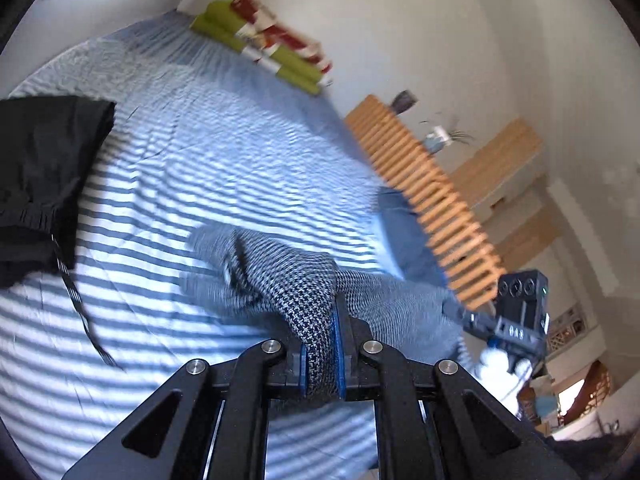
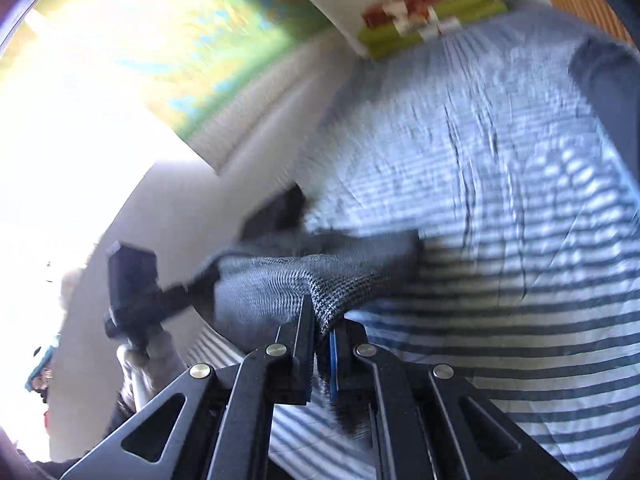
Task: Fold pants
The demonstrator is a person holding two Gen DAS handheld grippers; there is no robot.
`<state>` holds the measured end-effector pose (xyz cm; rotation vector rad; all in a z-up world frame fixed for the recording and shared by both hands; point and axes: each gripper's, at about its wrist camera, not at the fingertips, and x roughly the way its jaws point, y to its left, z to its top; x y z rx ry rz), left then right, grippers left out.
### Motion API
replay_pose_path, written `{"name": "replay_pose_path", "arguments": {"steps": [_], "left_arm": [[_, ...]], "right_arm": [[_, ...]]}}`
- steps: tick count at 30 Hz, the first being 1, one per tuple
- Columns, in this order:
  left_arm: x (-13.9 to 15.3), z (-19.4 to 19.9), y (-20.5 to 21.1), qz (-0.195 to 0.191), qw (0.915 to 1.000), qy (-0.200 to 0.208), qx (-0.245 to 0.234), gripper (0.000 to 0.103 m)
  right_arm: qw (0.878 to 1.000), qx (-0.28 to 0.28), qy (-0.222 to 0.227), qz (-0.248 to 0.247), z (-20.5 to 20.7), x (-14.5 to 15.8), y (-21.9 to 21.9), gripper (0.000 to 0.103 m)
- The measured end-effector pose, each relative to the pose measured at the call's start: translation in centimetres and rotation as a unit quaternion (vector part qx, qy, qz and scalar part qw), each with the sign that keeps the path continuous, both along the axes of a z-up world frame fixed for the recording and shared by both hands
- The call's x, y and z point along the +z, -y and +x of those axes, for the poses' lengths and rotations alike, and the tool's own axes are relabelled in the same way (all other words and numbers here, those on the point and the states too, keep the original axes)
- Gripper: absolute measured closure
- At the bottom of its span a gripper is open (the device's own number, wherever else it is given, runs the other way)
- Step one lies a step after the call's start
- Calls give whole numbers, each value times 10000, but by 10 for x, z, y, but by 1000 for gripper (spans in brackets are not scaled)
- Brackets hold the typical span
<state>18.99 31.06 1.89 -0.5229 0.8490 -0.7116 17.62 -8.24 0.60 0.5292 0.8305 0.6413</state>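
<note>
Grey houndstooth pants (image 1: 280,276) hang lifted above a blue-and-white striped bed cover (image 1: 208,152). My left gripper (image 1: 323,354) is shut on one bunched edge of the pants. In the right wrist view my right gripper (image 2: 322,340) is shut on another edge of the same pants (image 2: 288,280), which stretch between the two grippers. The right gripper (image 1: 516,320) with its camera shows at the far right of the left wrist view. The left gripper (image 2: 140,300), held by a gloved hand (image 2: 148,364), shows at the left of the right wrist view.
A black garment (image 1: 44,176) with a drawstring lies on the bed at the left. Green and red folded bedding (image 1: 272,48) sits at the head of the bed. A wooden slatted frame (image 1: 424,192) runs along the bed's right side. A bright window (image 2: 80,100) is on the left.
</note>
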Motion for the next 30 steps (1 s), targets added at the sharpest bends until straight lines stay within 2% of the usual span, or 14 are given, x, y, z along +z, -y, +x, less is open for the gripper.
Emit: {"name": "replay_pose_path", "arguments": {"steps": [3,6,9,12,13,15,19,23,26,29,30], "left_arm": [[30,-38,3,44,9997,204,-135,93],[49,-59,2,-204,9995,-16,-230,93],[46,-53,-4,-375,9982,-374,-284,93],[17,-19,-7,-382,9947,-949,-120,93],[-3,3,-10,-419,9911,-1261,-20,93],[-36,41,-12,-504,9857,-1603,110,93],[-86,124,-12,-546,9781,-1984,322,93],[-129,189,-12,-506,9624,-2615,528,89],[-147,213,-8,-309,9562,-2872,465,85],[-145,212,-11,-143,9616,-2722,324,80],[-145,212,-15,-127,9619,-2710,328,73]], "right_arm": [[9992,4,409,13,-30,38,4,98],[9984,-23,567,32,-42,63,-3,98],[9988,-63,484,15,-47,63,-2,98],[9996,-172,128,-156,-23,35,-10,98],[9995,-230,-94,-182,-5,17,-13,98],[9982,-351,-430,-207,32,-17,-17,98],[9938,-643,-882,-207,107,-67,-20,98],[9882,-834,-1239,-329,165,-98,-22,98],[9835,-817,-1520,-539,193,-118,-23,97],[9783,-657,-1877,-588,207,-134,-20,94],[9780,-624,-1910,-552,208,-136,-17,94]]}}
